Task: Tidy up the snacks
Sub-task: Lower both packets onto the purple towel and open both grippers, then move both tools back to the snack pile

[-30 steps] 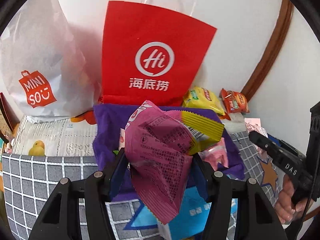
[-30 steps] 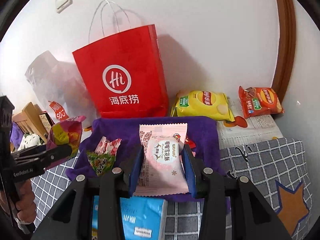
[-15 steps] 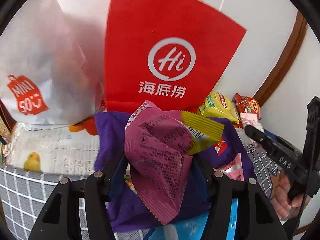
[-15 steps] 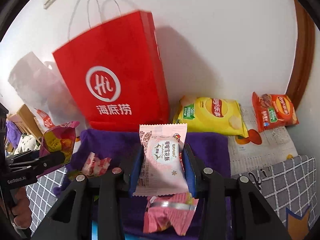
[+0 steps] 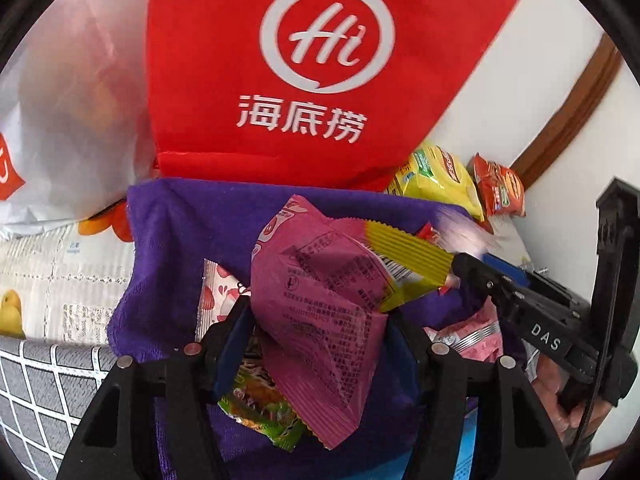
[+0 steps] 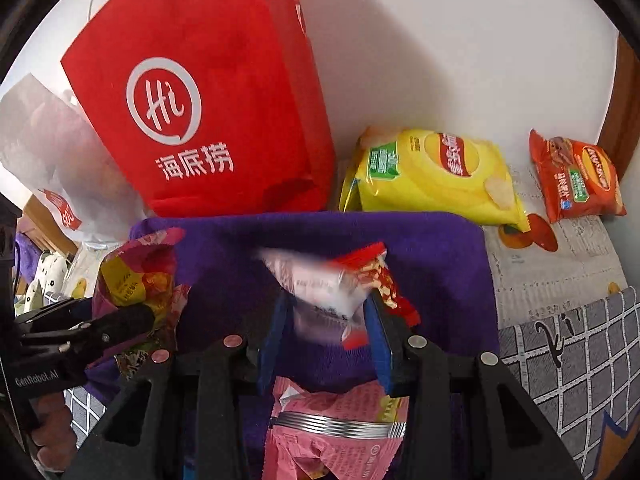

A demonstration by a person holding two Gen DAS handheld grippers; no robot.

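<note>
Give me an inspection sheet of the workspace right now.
Surface: purple towel over a grey checked cloth.
Job's things: magenta snack packet; blurred pale packet; pink packet, green packet on the towel.
Clutter: yellow chip bag, orange bag, red paper bag, white plastic bag.
Grippers: left claw grips the magenta packet; right claw grips the pale packet.
Cables: thin black cord.
Surroundings: white wall.

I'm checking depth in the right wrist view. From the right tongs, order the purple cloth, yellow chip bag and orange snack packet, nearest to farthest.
1. Purple cloth: directly under and ahead of the right tongs.
2. Yellow chip bag: beyond the cloth's far edge, ahead and right.
3. Orange snack packet: farthest right, near the wall.
</note>
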